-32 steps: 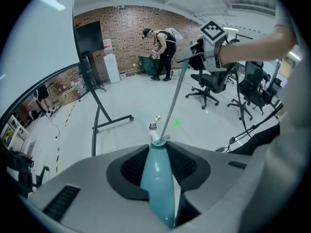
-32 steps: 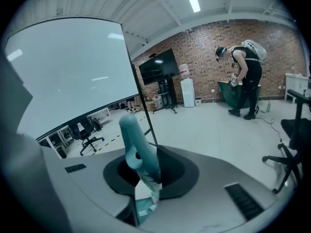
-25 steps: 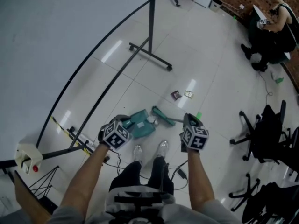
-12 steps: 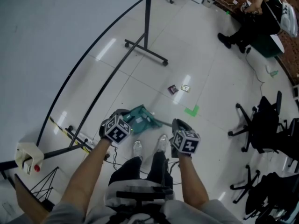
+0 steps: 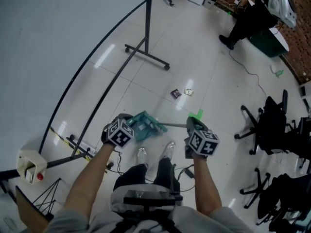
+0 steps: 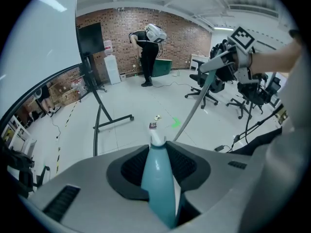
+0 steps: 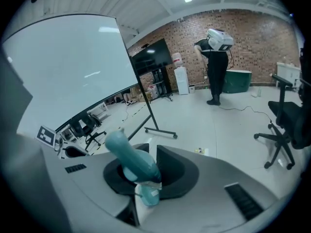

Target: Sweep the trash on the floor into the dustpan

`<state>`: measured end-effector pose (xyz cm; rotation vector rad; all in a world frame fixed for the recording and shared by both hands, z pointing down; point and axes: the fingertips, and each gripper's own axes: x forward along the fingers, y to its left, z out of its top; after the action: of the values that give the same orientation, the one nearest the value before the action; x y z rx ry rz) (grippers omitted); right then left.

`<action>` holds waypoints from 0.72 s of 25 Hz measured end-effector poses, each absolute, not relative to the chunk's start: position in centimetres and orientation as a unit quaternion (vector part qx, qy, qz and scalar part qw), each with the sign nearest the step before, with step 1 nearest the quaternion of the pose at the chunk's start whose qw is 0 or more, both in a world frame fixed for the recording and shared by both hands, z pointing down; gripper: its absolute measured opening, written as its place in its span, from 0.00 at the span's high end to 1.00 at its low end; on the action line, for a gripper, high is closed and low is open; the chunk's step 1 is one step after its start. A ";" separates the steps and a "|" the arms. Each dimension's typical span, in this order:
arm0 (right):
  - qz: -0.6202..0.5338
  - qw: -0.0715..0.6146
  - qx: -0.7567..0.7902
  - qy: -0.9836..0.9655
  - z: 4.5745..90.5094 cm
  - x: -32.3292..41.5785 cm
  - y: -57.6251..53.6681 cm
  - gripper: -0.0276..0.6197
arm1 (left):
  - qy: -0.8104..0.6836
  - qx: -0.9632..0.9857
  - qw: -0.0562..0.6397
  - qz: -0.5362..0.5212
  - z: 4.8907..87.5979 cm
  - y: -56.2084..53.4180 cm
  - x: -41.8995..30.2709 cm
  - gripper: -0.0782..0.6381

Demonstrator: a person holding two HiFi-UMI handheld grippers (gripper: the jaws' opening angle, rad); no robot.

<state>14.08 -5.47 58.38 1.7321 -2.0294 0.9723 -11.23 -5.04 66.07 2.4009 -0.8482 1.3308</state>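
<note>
Pale, glossy floor (image 5: 209,72) tiles fill a brick-walled workroom, seen steeply from above. A black wheeled stand (image 5: 146,57) is at twelve o'clock from the wearer's shoes (image 5: 168,151). Its long curved bar sweeps down towards eight o'clock beside a large white panel (image 5: 48,42). Black office chairs (image 5: 265,127) crowd three o'clock. A person (image 5: 245,18) stands at one o'clock near a green bin (image 5: 269,40). A green tape mark (image 5: 197,114) is stuck to the tiles between the shoes and the trash.

The trash (image 5: 182,92) (two small scraps, just beside each other) lies on open floor at one o'clock from the dustpan, apart from it. The teal dustpan (image 5: 145,126) is just ahead of the shoes.

The left gripper (image 6: 156,154) has its jaws clamped on the dustpan's teal handle (image 6: 158,183). The right gripper (image 7: 146,161) is clenched around the teal grip (image 7: 127,152) of the broom (image 5: 174,125), whose grey pole reaches across to the dustpan's right side.
</note>
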 end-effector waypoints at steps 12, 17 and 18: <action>0.306 0.120 0.672 -0.664 59.5 21.6 -8.2 0.88 | -0.275 0.799 0.151 0.513 65.5 -4.1 -12.7 0.73; 0.315 0.180 0.645 -0.673 63.0 19.2 -6.2 0.88 | -0.267 0.778 0.169 0.543 65.1 -3.0 -13.1 0.73; 0.320 0.191 0.634 -0.677 63.4 18.4 -5.8 0.88 | -0.265 0.776 0.172 0.546 65.4 -2.9 -13.0 0.73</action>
<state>18.38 -5.83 63.39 1.7815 -1.9030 0.9001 -12.99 -2.92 65.38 2.2016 -0.7514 1.5494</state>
